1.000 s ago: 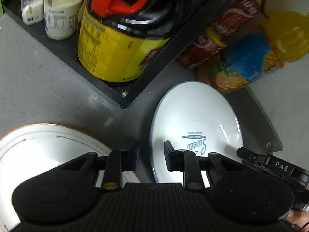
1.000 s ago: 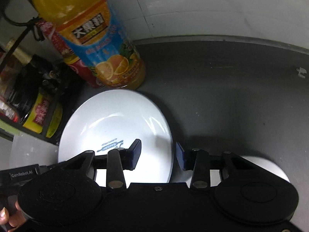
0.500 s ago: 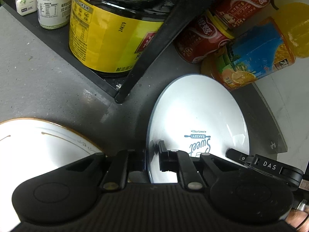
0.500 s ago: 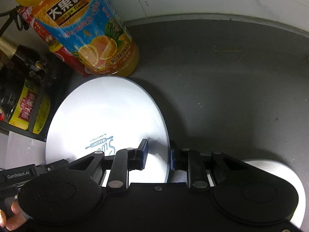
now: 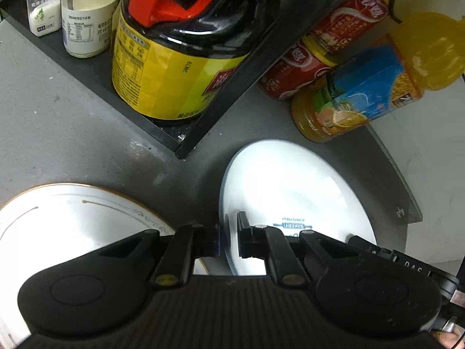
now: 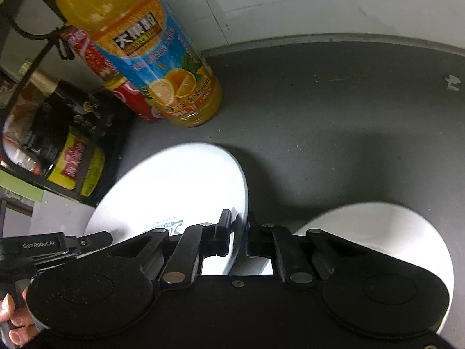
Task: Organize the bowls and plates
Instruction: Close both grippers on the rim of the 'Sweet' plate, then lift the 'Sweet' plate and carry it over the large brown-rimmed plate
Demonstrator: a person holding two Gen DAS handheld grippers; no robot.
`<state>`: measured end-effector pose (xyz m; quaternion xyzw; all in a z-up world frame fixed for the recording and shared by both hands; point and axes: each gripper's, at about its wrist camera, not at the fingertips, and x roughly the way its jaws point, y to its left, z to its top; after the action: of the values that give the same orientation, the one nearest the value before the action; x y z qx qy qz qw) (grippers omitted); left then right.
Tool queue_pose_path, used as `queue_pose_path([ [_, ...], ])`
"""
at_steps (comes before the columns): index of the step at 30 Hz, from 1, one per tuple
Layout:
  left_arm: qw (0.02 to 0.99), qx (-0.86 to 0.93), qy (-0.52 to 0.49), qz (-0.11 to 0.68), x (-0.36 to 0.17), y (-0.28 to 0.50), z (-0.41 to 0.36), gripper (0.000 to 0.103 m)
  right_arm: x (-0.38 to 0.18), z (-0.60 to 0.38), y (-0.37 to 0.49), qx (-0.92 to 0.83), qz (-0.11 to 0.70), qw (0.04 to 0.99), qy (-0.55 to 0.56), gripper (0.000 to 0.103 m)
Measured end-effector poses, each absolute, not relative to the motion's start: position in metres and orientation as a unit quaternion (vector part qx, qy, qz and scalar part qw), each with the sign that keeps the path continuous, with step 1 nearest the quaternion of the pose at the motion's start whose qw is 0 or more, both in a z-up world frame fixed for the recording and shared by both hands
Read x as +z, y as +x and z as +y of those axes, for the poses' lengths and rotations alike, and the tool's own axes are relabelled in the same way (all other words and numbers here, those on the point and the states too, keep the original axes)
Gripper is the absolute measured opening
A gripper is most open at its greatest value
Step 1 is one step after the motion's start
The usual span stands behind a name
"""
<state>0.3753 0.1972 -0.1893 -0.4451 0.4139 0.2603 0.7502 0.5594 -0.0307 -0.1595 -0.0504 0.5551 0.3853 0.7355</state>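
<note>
Beyond the fingers, a grey counter [image 6: 334, 122] meets a white wall [image 6: 290, 3]; a black rack [image 5: 162, 136] stands ahead-left.

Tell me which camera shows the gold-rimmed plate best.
The left wrist view: the gold-rimmed plate fills its lower left, gold rim and inner line visible, partly hidden by the left gripper. The right wrist view does not show it at all.

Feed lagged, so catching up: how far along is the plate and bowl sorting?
Nothing looks stacked yet. In hand: both grippers, left and right, are shut on opposite edges of the blue-rimmed plate. Left to do: place it, then the gold-rimmed plate and the white dish.
</note>
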Motion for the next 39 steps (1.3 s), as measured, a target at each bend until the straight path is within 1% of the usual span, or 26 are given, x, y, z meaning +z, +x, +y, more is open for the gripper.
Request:
queue_pose_path([
  [9,0.761,0.241,-0.431,0.421,-0.17,0.357,0.188,0.009,-0.138,-0.049,0.537,0.379,0.543,0.749,-0.03,0.009],
  [21,0.782,0.217,-0.41,0.416,-0.144,0.315,0.184,0.009,-0.106,-0.059,0.486,0.376,0.519,0.768,-0.006,0.009],
  [32,0.797,0.205,-0.393,0.411,-0.133,0.266,0.194,0.009,-0.092,-0.054,0.434,0.373,0.507,0.777,0.009,0.009],
  [39,0.797,0.205,-0.393,0.411,-0.135,0.239,0.2,0.009,-0.094,-0.05,0.408,0.373,0.509,0.776,0.014,0.009],
])
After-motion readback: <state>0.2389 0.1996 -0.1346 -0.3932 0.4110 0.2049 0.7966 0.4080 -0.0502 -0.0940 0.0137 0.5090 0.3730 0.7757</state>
